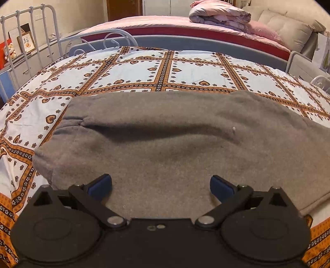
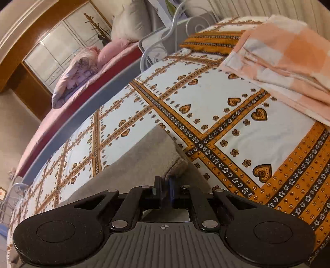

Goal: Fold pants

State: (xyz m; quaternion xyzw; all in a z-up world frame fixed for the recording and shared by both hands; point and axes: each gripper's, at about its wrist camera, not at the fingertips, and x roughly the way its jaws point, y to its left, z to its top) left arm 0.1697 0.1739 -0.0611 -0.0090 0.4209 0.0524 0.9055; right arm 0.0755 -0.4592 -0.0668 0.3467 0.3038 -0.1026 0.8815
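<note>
While the left hand-held gripper [image 1: 160, 186] hovers spread wide at the bottom centre over the grey pants [image 1: 165, 140], the right hand-held gripper [image 2: 164, 188] pinches a pants corner [image 2: 173, 162] at lower centre. Beyond, the patterned bedsheet [image 1: 196, 72] carries a peach blanket [image 2: 288, 61] at upper right.

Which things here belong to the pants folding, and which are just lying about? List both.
For the job:
grey pants
left gripper, open over the pants
right gripper, shut on a pants edge
patterned bedsheet, the work surface

Lying about:
peach blanket
pink quilt
beige cushions
framed picture
</note>
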